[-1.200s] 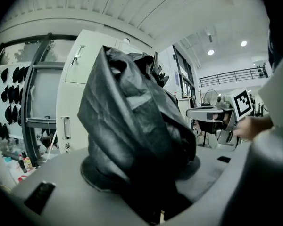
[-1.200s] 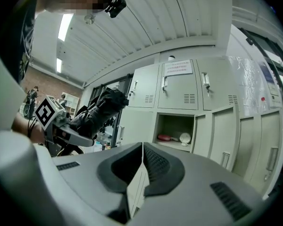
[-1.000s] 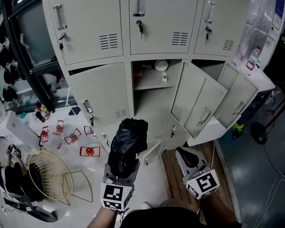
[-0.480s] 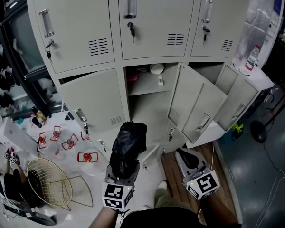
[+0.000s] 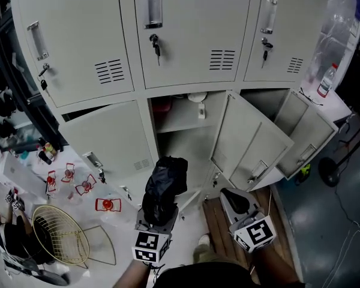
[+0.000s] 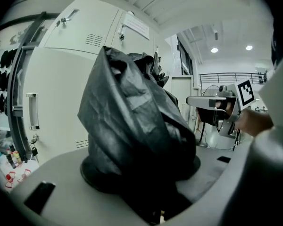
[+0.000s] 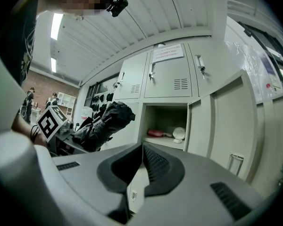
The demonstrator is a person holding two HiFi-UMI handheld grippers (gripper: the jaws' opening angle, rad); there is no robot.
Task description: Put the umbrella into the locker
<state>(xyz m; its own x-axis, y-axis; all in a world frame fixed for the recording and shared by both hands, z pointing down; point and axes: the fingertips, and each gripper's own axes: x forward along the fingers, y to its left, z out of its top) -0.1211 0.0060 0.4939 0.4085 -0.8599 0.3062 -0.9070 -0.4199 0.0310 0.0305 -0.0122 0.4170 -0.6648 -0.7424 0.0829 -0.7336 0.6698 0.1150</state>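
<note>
Left hand-held gripper (image 5: 158, 212) clamps umbrella (image 5: 164, 183) — jaw contact buried under fabric | right hand-held gripper (image 5: 230, 194) closed

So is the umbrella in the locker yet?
Not yet. The locker door is open, so that's done. The left tongs hold the black umbrella in front of it. The right tongs are shut and empty. To do: putting the umbrella inside.

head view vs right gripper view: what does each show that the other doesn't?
Only the head view: a gold wire basket and red-and-white objects on the floor. Only the right gripper view: the right gripper with its fingers pressed together on nothing, and a ceiling light. Both: the black folded fabric umbrella in the left gripper, and the grey metal locker's open compartment.
</note>
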